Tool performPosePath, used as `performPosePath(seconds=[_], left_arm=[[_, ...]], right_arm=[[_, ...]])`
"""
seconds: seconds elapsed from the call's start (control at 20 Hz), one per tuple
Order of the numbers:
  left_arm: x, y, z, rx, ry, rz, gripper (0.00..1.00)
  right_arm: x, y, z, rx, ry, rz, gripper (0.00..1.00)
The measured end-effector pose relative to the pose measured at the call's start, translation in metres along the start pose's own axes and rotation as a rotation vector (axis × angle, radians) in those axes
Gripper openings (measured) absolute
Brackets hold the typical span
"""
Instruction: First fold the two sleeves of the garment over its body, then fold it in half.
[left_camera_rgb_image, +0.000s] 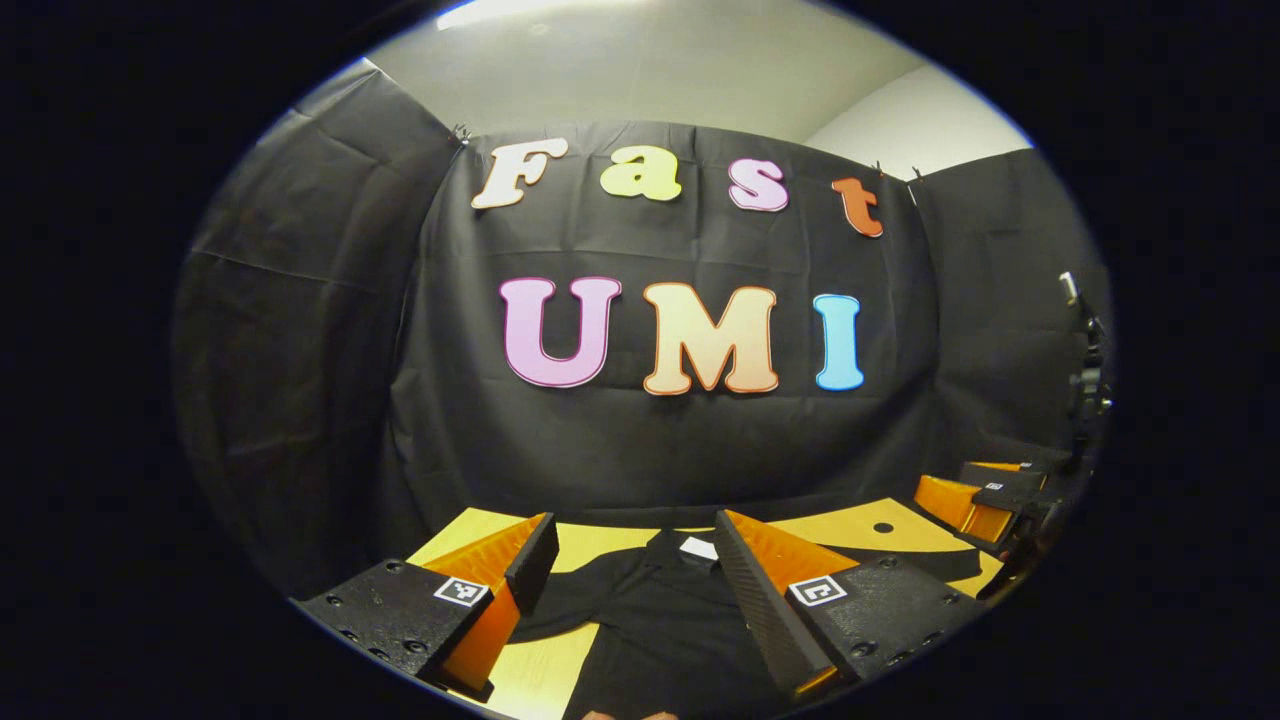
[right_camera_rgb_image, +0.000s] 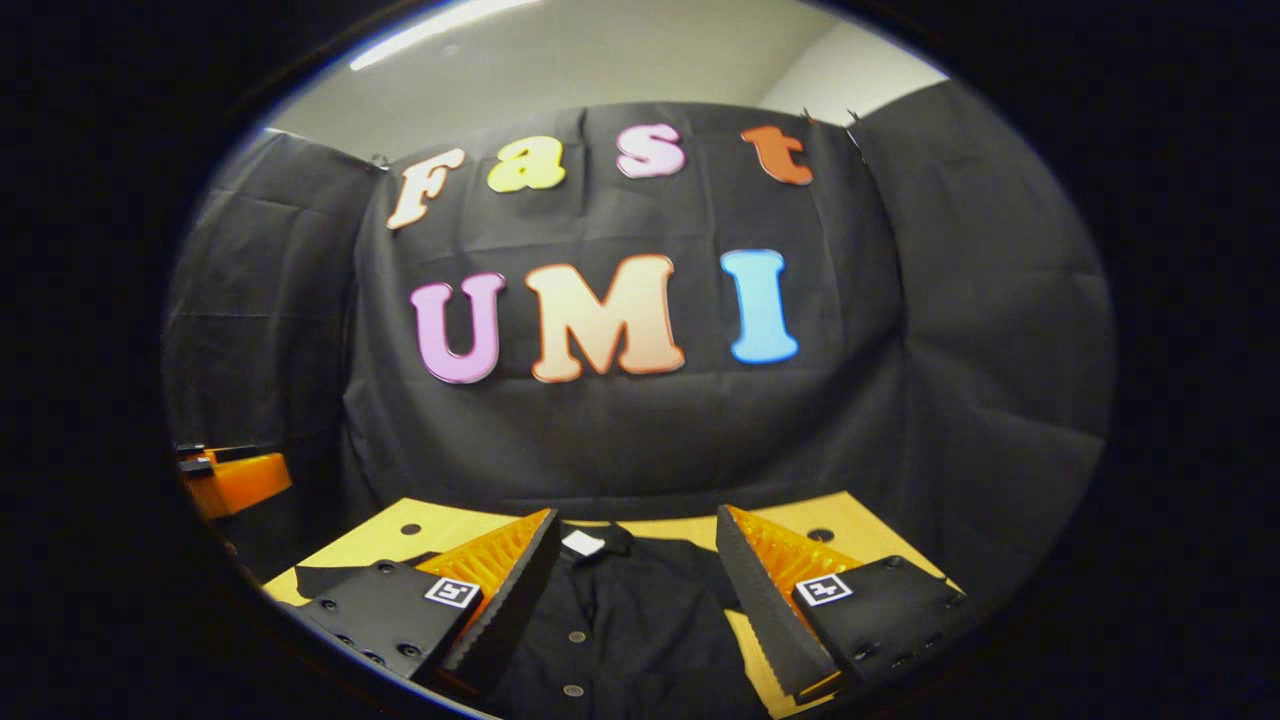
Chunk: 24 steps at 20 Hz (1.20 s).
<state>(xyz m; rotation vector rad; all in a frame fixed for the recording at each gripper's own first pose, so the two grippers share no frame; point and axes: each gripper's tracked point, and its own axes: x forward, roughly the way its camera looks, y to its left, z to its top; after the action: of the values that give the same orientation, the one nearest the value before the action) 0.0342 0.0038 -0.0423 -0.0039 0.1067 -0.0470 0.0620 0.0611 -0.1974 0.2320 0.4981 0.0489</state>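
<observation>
Left gripper view: my left gripper (left_camera_rgb_image: 634, 560) is wide open, holding nothing, above the black shirt (left_camera_rgb_image: 660, 620) lying flat on the yellow table (left_camera_rgb_image: 850, 535). The right gripper (left_camera_rgb_image: 985, 495) shows far right.

Right gripper view: my right gripper (right_camera_rgb_image: 636, 560) is also wide open, empty, over the shirt's buttoned front (right_camera_rgb_image: 620, 625), collar away from me.

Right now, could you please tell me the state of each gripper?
Left gripper: jaws open, holding nothing, above the black shirt.
Right gripper: jaws open, holding nothing, above the same shirt.

A black buttoned garment (right_camera_rgb_image: 610, 620) lies flat on the yellow table (right_camera_rgb_image: 390, 545), collar toward the wall.
</observation>
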Motion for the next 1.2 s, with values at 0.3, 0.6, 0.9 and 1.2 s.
performPosePath(seconds=[0.3, 0.6, 0.9, 1.2], left_arm=[[0.003, -0.006, -0.016, 0.016, 0.06, 0.006, 0.93], [0.008, -0.019, -0.027, 0.037, 0.11, 0.008, 0.92], [0.012, -0.031, -0.034, 0.052, 0.14, 0.003, 0.93], [0.013, -0.034, -0.038, 0.059, 0.161, 0.011, 0.93]], right_arm=[[0.042, -0.119, -0.067, 0.073, 0.204, -0.193, 1.0], [0.069, -0.222, -0.138, 0.219, 0.436, -0.35, 0.98], [0.067, -0.294, -0.187, 0.332, 0.606, -0.469, 0.99], [0.082, -0.332, -0.22, 0.472, 0.711, -0.529, 0.99]])
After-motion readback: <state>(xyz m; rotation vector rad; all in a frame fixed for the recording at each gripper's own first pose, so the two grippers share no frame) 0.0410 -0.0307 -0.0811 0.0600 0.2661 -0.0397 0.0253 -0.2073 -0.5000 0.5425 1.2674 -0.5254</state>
